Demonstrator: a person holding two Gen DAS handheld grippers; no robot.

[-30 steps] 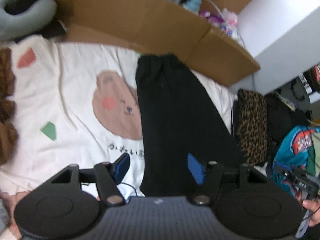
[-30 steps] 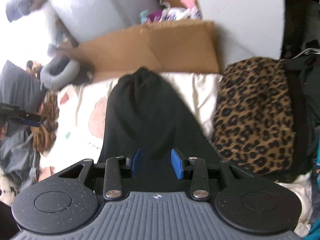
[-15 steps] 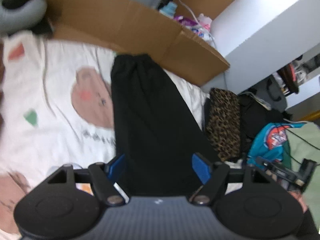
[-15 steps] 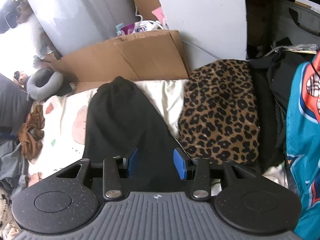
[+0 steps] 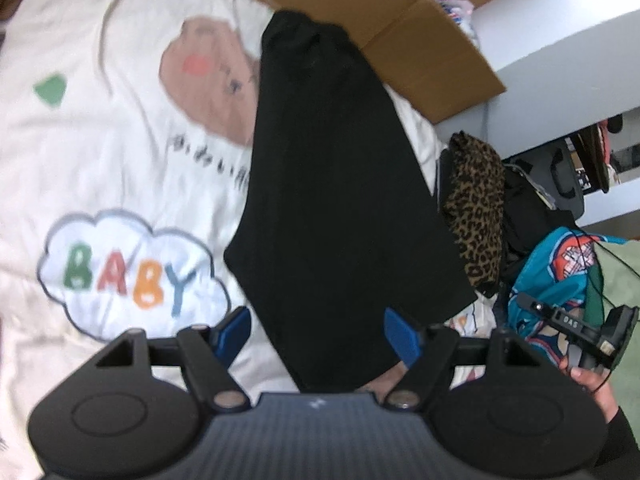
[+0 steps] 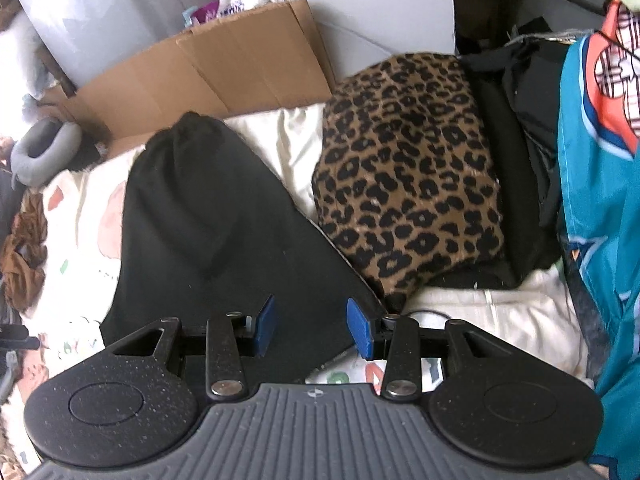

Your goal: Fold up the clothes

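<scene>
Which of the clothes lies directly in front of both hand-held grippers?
The black garment, spread flat on the white printed blanket. The leopard-print garment and the teal one lie off to its right.

Left wrist view: close above the cream blanket (image 5: 100,152), steeply downward along its fingers. Right wrist view: from the right side, downward, close over the black garment (image 6: 208,220). Shared: black garment (image 5: 332,184), leopard-print cloth (image 6: 404,168), cardboard (image 6: 208,68), blanket.

A black garment (image 5: 332,184) lies flat and lengthwise (gathered at its far end) on a cream printed blanket (image 5: 100,160).
</scene>
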